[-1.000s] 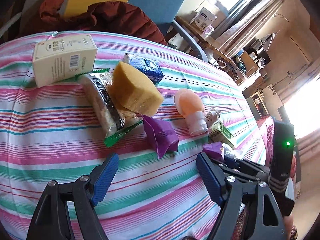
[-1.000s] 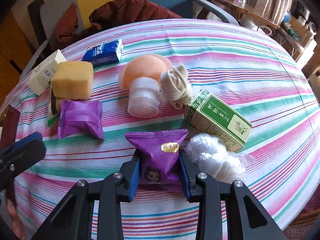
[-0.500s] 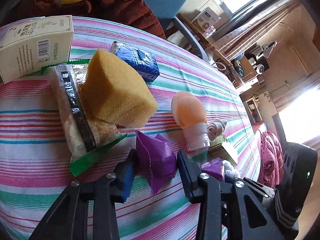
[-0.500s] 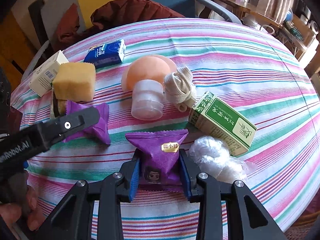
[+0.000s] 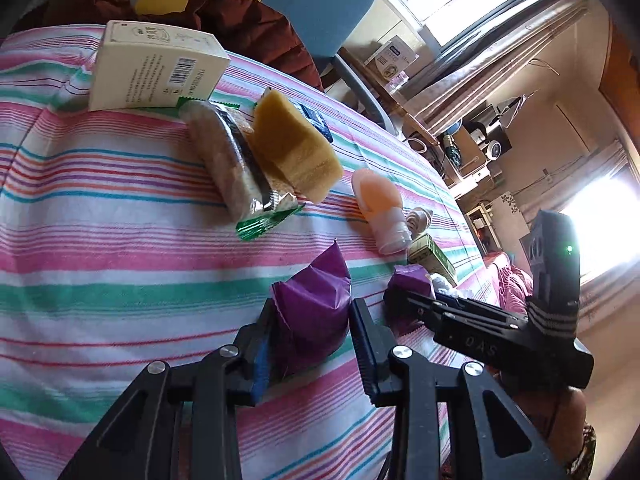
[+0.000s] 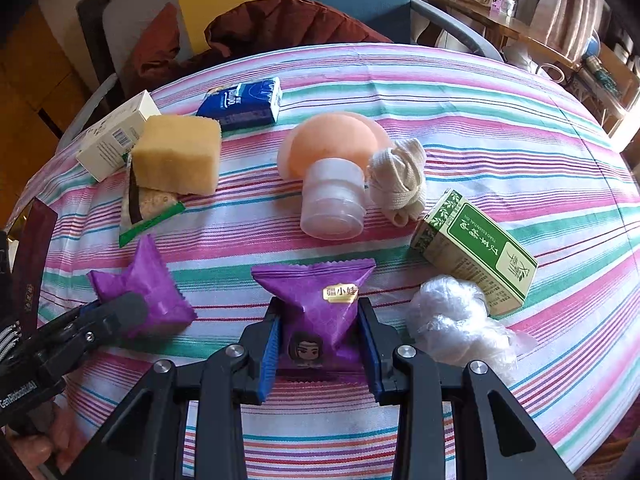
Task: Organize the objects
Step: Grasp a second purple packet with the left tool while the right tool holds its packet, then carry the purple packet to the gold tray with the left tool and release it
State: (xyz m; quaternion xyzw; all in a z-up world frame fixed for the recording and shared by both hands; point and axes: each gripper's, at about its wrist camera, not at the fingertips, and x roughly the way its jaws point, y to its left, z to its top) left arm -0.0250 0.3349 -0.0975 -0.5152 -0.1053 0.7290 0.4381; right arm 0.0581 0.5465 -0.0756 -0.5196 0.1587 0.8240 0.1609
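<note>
Each gripper clamps one purple snack packet near the table's front edge. The left gripper (image 5: 312,344) has just closed on the left packet (image 5: 316,300); the right gripper (image 6: 318,344) pinches the right packet (image 6: 320,300), likely to group the matching pair.

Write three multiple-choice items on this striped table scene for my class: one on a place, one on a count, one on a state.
1. What rests on the wrapped snack bar?
A) green box B) yellow sponge C) cloth bundle

2. How many purple packets lie on the table?
A) one B) two C) four

3. The right gripper is:
A) shut on a packet B) wide open C) holding the sponge

Answers:
1 B, the yellow sponge overlaps the bar.
2 B, one purple packet per gripper, the other in the left gripper.
3 A, pads press the packet's sides.
</note>
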